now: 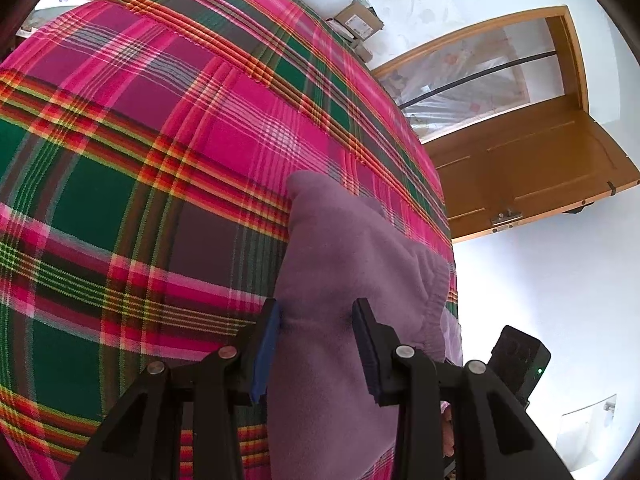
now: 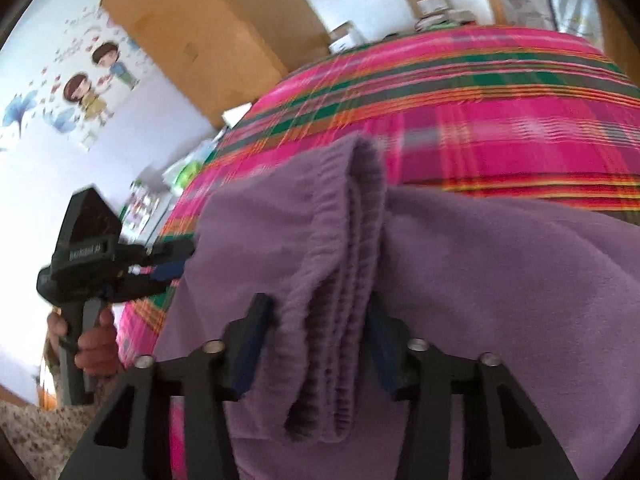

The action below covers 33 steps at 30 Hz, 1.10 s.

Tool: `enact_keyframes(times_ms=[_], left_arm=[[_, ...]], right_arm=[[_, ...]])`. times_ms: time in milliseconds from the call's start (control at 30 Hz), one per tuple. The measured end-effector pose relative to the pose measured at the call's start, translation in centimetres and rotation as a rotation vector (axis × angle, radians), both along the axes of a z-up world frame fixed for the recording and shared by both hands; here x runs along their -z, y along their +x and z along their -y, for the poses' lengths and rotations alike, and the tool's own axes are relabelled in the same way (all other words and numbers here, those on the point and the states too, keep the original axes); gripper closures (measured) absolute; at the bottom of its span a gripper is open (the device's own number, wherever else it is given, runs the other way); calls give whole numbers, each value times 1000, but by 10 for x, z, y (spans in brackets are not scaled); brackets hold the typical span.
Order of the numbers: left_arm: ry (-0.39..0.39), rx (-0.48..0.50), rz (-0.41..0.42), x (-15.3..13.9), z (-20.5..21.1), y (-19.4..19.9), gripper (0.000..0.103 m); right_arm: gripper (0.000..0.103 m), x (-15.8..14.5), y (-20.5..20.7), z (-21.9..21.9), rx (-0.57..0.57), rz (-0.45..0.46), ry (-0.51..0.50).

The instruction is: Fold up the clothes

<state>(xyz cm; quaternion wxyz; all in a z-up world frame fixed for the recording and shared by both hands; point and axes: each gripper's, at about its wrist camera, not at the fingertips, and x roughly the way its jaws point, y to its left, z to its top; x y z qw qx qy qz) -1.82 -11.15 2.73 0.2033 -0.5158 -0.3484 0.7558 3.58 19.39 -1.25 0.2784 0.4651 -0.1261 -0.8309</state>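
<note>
A purple fleece garment [image 1: 340, 248] lies on a pink and green plaid bedspread [image 1: 160, 160]. My left gripper [image 1: 318, 316] is shut on a thick fold of the garment, which fills the gap between its blue pads [image 1: 264, 344]. In the right wrist view my right gripper [image 2: 320, 320] is shut on the bunched ribbed waistband [image 2: 352, 220] of the same garment [image 2: 480, 280]. The left gripper [image 2: 172, 270] shows at the left of that view, at the garment's edge, held by a hand [image 2: 96, 344]. The right wrist view is motion-blurred.
The bedspread's edge drops off at the right, near an open wooden door [image 1: 520, 168]. Small cardboard boxes [image 1: 360, 20] sit beyond the bed's far side. A large cardboard box [image 2: 208, 32] and cartoon wall stickers [image 2: 92, 80] stand behind the bed [image 2: 500, 80].
</note>
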Motion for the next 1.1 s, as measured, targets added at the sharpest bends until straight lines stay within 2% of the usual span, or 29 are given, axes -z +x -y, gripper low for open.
enact_keyframes(times_ms=[67,200,267,367,633,900,1100], left_arm=[[-2,2,-1,-1,-1,0,65],[-2,1,1,0,-1,-1,65],[-4,0,2,-1,0,1,65],[-6,-2,4,-1,0,1,65],[-13,3,0,-4,-6,3,65],[-21,27,-5,-6,-17,5,65],[-27,44,-9,-8,-26,6,65]], right_arm=[[57,-1,1,2,-3,-13,13],[58,1,-1,-4,7,6,-26],[74,2,0,-4,10,5,-32],[81,-2,2,-3,-6,-8,-55],[83,-23,18,-6,22,-83,-94],[83,-48,38,-34,86,-153,-132],[83,-45,41,-51,137,-142,-116]])
